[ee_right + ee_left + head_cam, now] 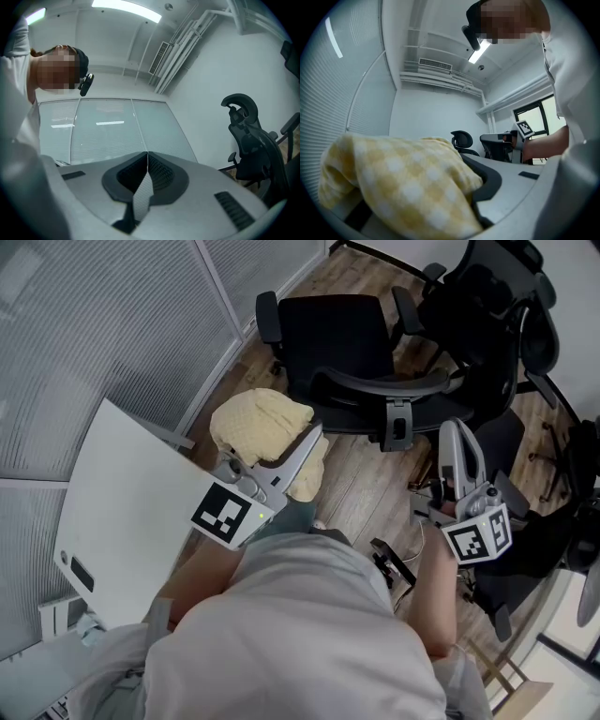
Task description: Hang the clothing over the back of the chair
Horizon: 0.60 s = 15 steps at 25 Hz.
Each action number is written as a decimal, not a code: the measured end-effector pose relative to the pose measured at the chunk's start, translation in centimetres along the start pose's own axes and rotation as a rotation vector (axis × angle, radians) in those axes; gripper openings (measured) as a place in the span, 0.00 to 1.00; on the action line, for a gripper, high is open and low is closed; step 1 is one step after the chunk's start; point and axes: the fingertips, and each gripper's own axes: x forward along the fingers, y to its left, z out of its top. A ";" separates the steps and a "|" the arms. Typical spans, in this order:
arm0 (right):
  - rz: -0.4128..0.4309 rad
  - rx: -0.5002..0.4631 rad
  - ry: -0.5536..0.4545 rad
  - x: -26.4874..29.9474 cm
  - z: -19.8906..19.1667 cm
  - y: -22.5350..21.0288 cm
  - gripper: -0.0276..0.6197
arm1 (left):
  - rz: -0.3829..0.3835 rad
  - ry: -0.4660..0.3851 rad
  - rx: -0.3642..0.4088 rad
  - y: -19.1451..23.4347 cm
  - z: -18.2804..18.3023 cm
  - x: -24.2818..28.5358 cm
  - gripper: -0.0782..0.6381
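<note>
A person in a light shirt stands over a black office chair (336, 338) with a gripper in each hand. The left gripper (302, 448) is clamped on a bunched piece of yellow checked clothing (260, 425), and its own view shows the soft fabric (403, 183) heaped across the jaws and filling the gap between them. The bundle hangs above the wooden floor (366, 482), just to the left of the chair's curved back (389, 387) and on its near side. None of the fabric lies over the back yet.

The right gripper (457, 442) is empty, its jaws pressed flat together (147, 161) with nothing between them. It is held up at the right, near the chair's back but clear of it.

A white table (122, 488) stands at the left, close to the person's left arm, and a glass wall with blinds (94, 315) runs behind it. More black office chairs (497, 306) crowd the far right corner — one of them with a headrest (240, 105) shows in the right gripper view against the plain white wall.
</note>
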 end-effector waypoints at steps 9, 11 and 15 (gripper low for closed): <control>-0.019 -0.013 0.006 2.4 0.1 -1.4 0.08 | -0.124 0.005 -0.032 0.8 -0.2 3.1 0.21; -0.023 -0.017 0.006 3.0 0.1 -1.6 0.08 | -0.155 0.008 -0.040 0.9 -0.3 3.7 0.21; -0.018 -0.018 0.015 4.3 -0.2 -1.9 0.08 | -0.221 0.010 -0.046 1.0 -0.5 4.9 0.21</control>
